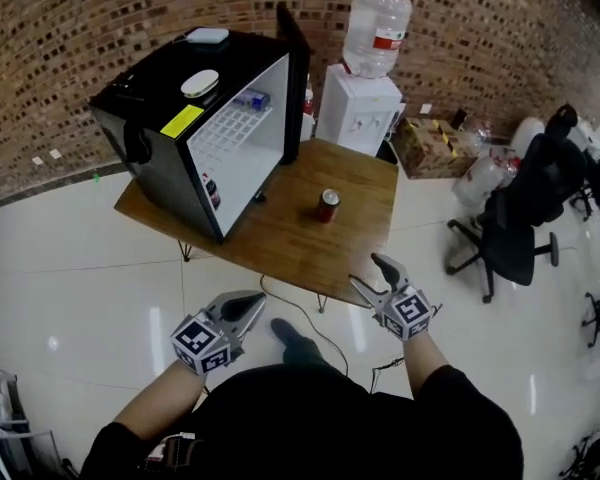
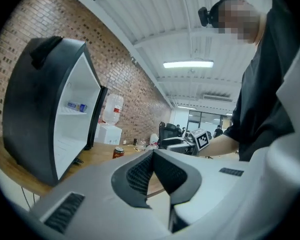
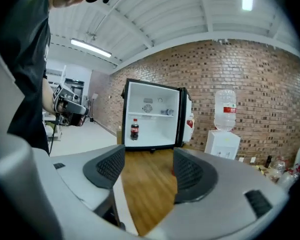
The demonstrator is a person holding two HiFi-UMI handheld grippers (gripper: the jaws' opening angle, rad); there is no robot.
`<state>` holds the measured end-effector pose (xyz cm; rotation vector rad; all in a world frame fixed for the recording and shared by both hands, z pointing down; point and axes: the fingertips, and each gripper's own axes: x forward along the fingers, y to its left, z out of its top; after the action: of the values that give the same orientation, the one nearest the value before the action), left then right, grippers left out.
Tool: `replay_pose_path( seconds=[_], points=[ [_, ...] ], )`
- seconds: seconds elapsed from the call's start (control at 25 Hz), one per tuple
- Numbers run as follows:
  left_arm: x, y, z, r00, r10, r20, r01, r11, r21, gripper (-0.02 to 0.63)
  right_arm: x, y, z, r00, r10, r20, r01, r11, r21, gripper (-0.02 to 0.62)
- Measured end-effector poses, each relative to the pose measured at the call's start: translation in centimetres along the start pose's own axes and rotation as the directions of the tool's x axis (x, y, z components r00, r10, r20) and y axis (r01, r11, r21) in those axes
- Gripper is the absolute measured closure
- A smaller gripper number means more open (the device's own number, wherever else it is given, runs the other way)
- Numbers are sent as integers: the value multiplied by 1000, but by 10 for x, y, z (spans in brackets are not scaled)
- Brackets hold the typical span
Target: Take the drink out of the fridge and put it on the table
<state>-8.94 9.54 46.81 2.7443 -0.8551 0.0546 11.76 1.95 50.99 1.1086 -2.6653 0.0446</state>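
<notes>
A black mini fridge stands with its door open on the wooden table. A red drink can stands upright on the table, right of the fridge. Inside the fridge a dark cola bottle stands low at the left, and a small bottle lies on the shelf. My left gripper hovers below the table's near edge, jaws together, holding nothing. My right gripper hangs at the table's near edge, open and empty. In the left gripper view the can shows past the jaws.
A white water dispenser with a big bottle stands behind the table. A black office chair and bags lie to the right. A cable runs over the white floor under the table. A white object rests on the fridge top.
</notes>
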Motion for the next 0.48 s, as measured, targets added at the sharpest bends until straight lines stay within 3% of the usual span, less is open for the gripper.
replay_pose_path(
  seconds=[0.2,0.48],
  points=[
    [-64,-59,19,999,10,37,-11,999,31,614,-60,74,40,993,112,42,-116,988,103,371],
    [-92,-108,24,996,81,36,-83,994,65,614,-117,105,47,974,213,74,-222,962,161,482]
  ],
)
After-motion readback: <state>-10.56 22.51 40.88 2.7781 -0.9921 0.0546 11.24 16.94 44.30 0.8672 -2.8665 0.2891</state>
